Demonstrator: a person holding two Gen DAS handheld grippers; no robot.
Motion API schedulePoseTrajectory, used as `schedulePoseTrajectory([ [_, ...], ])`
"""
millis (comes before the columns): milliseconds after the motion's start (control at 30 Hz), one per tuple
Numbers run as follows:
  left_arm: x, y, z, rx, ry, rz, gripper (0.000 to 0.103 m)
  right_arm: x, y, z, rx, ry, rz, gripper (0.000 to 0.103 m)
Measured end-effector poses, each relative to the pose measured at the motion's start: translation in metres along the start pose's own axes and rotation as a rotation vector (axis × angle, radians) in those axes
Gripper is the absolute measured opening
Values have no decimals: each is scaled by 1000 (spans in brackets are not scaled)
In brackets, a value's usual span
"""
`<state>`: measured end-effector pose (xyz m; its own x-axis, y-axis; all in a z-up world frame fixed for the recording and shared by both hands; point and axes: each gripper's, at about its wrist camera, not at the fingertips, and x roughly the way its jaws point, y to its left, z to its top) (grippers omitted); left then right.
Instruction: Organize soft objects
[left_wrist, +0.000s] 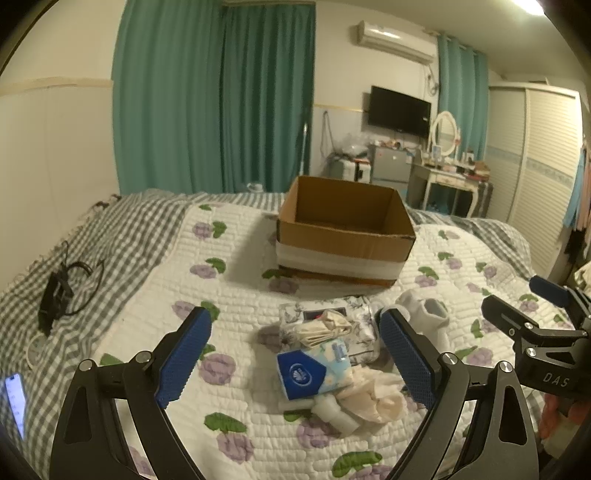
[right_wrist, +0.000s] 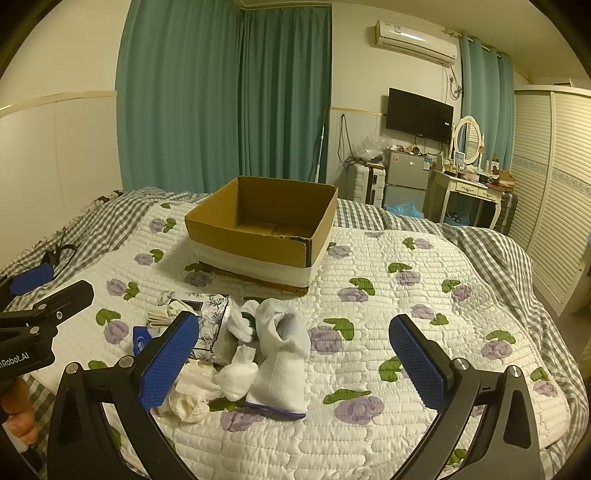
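Left wrist view: the left gripper (left_wrist: 295, 354) hangs spread wide over a tissue pack (left_wrist: 314, 369) before the cardboard box (left_wrist: 343, 236). Right wrist view: the right gripper (right_wrist: 295, 360) gapes empty above white socks (right_wrist: 282, 354) on the quilt (right_wrist: 424, 302)

Your left gripper (left_wrist: 295, 354) is held level in front of you, its two blue-padded fingers (left_wrist: 184, 354) spread wide apart with nothing between them. Your right gripper (right_wrist: 295, 360) sits in the same pose, its blue pads (right_wrist: 417, 362) also spread wide and gripping nothing. The two tools are side by side, near each other and pointing the same way: from the left camera the right one's black frame shows at the right edge, and from the right camera the left one shows at the left edge. Your left hand (right_wrist: 18, 413) is partly visible below its handle, wrapped around it.
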<state>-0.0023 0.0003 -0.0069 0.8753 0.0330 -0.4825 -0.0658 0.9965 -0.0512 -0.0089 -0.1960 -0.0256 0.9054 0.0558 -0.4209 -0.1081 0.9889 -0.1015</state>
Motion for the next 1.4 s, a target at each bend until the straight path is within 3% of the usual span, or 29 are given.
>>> schedulePoseTrajectory([
  [1400, 1, 3, -3, 1, 6, -6, 94, 3, -1, -6, -25, 19, -3, 103],
])
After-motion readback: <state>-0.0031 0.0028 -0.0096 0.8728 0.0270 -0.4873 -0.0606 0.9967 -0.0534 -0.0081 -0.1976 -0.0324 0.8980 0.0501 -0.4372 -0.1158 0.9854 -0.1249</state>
